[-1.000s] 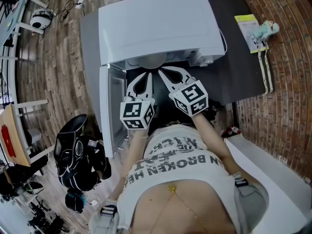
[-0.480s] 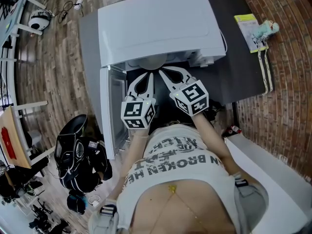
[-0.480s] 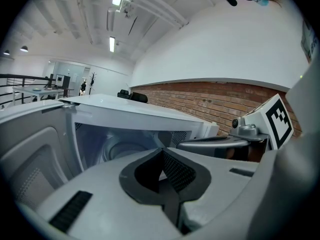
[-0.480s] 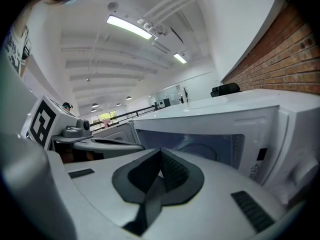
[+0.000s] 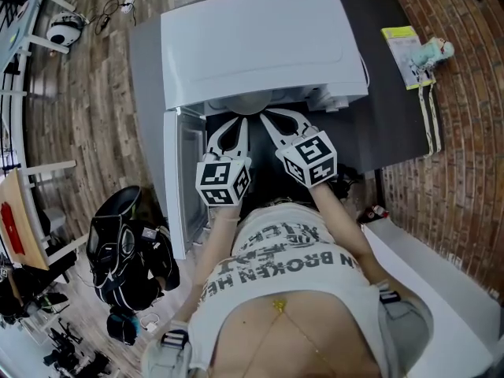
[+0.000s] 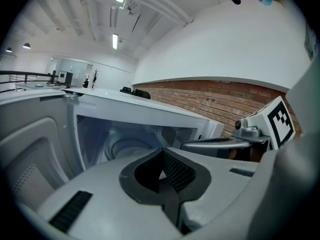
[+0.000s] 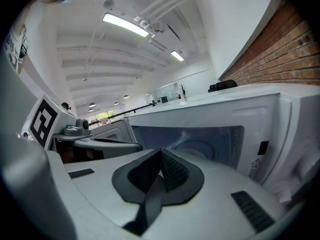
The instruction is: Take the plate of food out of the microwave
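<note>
Head view: the microwave [image 5: 260,46] is shown from above on the dark tabletop [image 5: 394,113], with its door [image 5: 179,181] swung open to the left. The left gripper [image 5: 234,124] and right gripper [image 5: 274,121] are held side by side at the mouth of the cavity, with their jaws pointed inward.

Left gripper view and right gripper view: both pairs of jaws are clenched tip to tip, and nothing is caught between them. The plate [image 6: 125,146] appears as a pale round form on the cavity floor. It lies beyond the jaw tips, a little left of the left jaws and a little right of the right jaws, and is untouched. Food on it cannot be made out.

The step in hand is judged to be the reach toward the plate, with no grasp yet made. For the next move, the jaws would need to be opened, carried further in and closed on the plate's rim, with the plate kept level.
</note>
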`<state>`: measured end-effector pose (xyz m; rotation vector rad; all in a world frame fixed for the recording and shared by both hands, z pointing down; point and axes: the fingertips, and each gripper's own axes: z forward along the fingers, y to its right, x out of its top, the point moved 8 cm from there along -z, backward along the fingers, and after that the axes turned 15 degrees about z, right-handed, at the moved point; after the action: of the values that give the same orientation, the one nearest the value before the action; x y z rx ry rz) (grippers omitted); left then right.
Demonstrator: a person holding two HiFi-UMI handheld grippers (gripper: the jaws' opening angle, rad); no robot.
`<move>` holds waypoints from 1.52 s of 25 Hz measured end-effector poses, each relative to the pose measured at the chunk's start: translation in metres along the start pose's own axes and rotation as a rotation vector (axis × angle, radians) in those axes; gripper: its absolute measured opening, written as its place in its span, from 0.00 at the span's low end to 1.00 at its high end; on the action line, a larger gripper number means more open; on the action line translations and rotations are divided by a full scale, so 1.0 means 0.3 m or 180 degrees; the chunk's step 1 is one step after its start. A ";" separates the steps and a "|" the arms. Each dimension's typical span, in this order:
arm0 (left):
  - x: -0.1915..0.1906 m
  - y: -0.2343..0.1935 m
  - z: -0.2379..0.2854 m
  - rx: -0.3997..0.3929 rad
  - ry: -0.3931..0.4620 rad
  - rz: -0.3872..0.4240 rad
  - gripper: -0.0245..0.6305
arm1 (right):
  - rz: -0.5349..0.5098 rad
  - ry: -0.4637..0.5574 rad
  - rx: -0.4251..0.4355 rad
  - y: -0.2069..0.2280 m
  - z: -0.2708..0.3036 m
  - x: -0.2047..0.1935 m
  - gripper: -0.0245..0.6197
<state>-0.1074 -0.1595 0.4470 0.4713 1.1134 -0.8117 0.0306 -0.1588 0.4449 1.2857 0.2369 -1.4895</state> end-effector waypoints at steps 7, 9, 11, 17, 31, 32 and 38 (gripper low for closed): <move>-0.054 -0.034 0.042 0.0044 -0.0133 -0.0155 0.05 | 0.0075 -0.0120 -0.0089 0.053 0.037 -0.027 0.05; -0.070 -0.049 0.054 0.0058 -0.0180 -0.0206 0.05 | 0.0096 -0.0160 -0.0109 0.067 0.053 -0.033 0.05; -0.090 -0.065 0.067 0.0078 -0.0227 -0.0266 0.05 | 0.0107 -0.0210 -0.0131 0.082 0.071 -0.040 0.05; -0.140 -0.111 0.114 0.0136 -0.0368 -0.0398 0.05 | 0.0156 -0.0354 -0.0204 0.135 0.122 -0.064 0.05; -0.232 -0.212 0.194 0.0261 -0.0573 -0.1023 0.05 | 0.0379 -0.0553 -0.0291 0.234 0.210 -0.092 0.05; -0.246 -0.218 0.200 0.0267 -0.0583 -0.1162 0.05 | 0.0390 -0.0562 -0.0297 0.238 0.212 -0.094 0.05; -0.303 -0.231 0.223 0.0333 -0.0510 -0.1713 0.16 | 0.0461 -0.0611 -0.0344 0.265 0.209 -0.112 0.05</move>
<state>-0.1396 -0.2198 0.5605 0.1837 1.0628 -1.3587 0.0516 -0.2148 0.5333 1.0441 0.0949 -1.4450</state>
